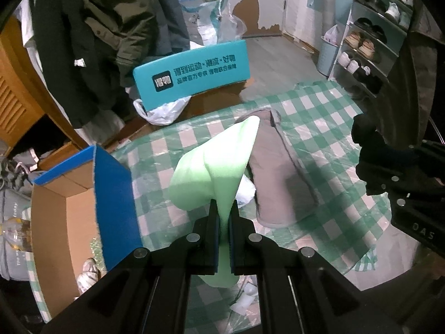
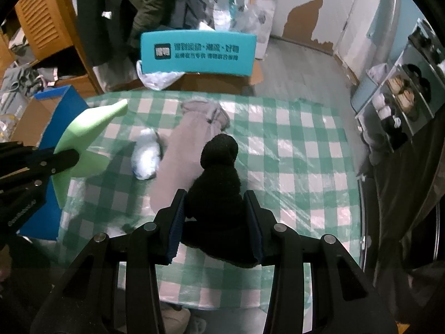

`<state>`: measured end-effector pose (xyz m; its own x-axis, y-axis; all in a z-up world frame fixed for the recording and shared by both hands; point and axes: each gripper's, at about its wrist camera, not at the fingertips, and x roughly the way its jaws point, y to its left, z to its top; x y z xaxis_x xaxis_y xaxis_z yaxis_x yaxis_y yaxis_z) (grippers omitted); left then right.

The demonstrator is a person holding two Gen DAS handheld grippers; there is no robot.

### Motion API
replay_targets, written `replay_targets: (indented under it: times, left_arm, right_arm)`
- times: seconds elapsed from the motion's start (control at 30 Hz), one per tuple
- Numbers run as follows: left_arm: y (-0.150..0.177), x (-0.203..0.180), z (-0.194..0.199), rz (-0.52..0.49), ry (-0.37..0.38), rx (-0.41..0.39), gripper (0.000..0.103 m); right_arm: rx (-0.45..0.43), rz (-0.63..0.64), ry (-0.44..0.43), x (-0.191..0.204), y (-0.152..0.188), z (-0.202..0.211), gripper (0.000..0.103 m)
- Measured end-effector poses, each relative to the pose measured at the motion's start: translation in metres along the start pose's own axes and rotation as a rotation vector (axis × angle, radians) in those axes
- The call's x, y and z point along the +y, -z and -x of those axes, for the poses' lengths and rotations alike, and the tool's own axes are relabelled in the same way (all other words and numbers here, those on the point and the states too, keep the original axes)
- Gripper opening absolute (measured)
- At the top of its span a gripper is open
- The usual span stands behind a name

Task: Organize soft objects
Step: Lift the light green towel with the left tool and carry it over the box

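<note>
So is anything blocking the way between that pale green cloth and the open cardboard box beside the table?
Nothing visible does. The pale green cloth, pinched in the left gripper, hangs above the checked table, and the open blue-flapped cardboard box lies directly alongside.

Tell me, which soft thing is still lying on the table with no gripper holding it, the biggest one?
The grey garment. It lies flat on the checked tablecloth; the green cloth and black knitted item are gripped, and the white bundle is smaller.

- The table (image 2: pixel 292 150) is wearing a green-and-white checked cloth under clear plastic.
- A grey folded garment (image 2: pixel 189 142) is lying lengthwise on it.
- A small white bundle (image 2: pixel 146 156) is sitting just beside the garment.
</note>
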<state>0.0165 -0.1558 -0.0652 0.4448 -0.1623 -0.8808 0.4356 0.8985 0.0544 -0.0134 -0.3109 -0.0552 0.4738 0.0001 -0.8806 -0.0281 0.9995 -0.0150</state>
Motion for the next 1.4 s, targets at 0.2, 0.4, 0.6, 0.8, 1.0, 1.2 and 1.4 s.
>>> replay_targets:
  times: [0.2, 0.4, 0.6, 0.8, 1.0, 1.2, 1.4]
  left_arm:
    - [0.002, 0.009, 0.012, 0.009, -0.017, -0.022, 0.005]
    - [0.004, 0.016, 0.025, 0.008, -0.038, -0.048, 0.005]
    - [0.007, 0.025, 0.034, 0.021, -0.053, -0.067, 0.005]
    - [0.01, 0.038, 0.042, 0.041, -0.066, -0.078, 0.005]
    - [0.015, 0.053, 0.051, 0.059, -0.086, -0.098, 0.005]
    - [0.023, 0.073, 0.057, 0.086, -0.095, -0.103, 0.005]
    - [0.031, 0.095, 0.069, 0.121, -0.102, -0.115, 0.005]
  right_arm:
    - [-0.04, 0.026, -0.018, 0.016, -0.006, 0.015, 0.04]
    - [-0.064, 0.047, -0.033, 0.029, -0.011, 0.024, 0.04]
    - [-0.082, 0.071, -0.044, 0.041, -0.016, 0.032, 0.04]
    - [-0.094, 0.089, -0.059, 0.055, -0.022, 0.038, 0.04]
    - [-0.104, 0.112, -0.077, 0.074, -0.029, 0.041, 0.04]
    - [-0.108, 0.135, -0.1, 0.093, -0.035, 0.041, 0.04]
    - [-0.111, 0.168, -0.123, 0.116, -0.041, 0.042, 0.04]
